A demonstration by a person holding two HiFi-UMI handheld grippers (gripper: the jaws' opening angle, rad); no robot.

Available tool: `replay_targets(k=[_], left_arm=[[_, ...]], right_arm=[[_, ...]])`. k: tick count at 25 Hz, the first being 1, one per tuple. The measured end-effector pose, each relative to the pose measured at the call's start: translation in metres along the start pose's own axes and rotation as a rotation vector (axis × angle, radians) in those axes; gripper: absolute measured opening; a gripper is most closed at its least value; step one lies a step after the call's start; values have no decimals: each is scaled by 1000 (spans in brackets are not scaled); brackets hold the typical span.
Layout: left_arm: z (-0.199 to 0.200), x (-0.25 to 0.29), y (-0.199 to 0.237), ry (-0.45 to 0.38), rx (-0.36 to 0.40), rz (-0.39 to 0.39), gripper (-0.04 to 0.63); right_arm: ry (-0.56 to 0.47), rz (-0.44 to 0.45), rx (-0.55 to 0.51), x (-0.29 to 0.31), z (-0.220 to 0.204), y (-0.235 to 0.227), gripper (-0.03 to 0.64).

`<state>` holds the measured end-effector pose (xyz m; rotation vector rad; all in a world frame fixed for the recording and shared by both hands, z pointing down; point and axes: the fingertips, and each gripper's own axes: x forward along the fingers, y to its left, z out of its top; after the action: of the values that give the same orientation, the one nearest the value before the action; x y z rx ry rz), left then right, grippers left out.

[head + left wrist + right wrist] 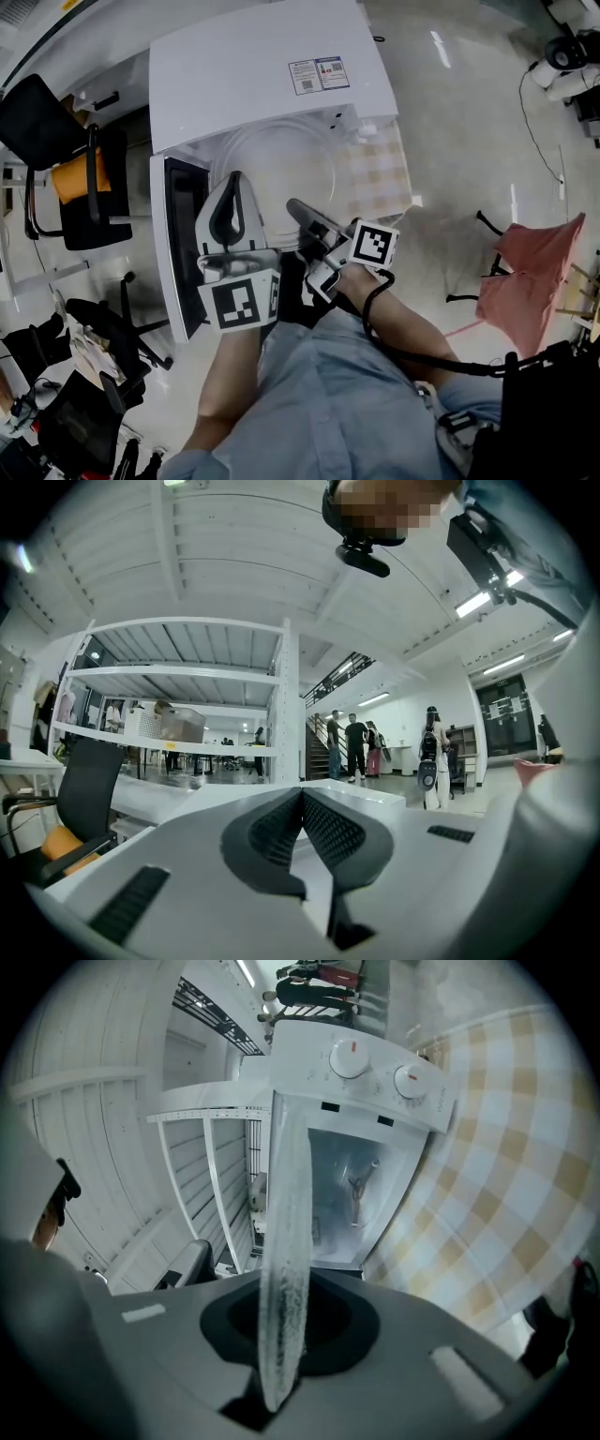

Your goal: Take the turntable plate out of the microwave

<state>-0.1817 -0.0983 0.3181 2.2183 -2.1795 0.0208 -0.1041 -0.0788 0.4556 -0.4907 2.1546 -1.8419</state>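
In the head view, your right gripper (302, 214) clamps the near rim of the glass turntable plate (274, 161), which sits outside the microwave (253, 66), just in front of its open cavity; your left gripper (232, 187) is at the plate's near-left edge. In the left gripper view, the left gripper (302, 797) has its jaws pressed together on nothing. In the right gripper view, the plate (286, 1222) stands edge-on between the right gripper (281, 1335) jaws, the microwave (375, 1072) beyond it.

A black chair (37, 112) stands left, pink cloth (530, 281) right.
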Motion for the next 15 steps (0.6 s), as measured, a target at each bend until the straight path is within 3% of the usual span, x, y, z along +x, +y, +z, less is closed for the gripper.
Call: replay_targets(k=[15], left_arm=[[32, -11, -7, -42, 37, -11, 8]], right_arm=[[35, 11, -18, -28, -19, 30, 28]])
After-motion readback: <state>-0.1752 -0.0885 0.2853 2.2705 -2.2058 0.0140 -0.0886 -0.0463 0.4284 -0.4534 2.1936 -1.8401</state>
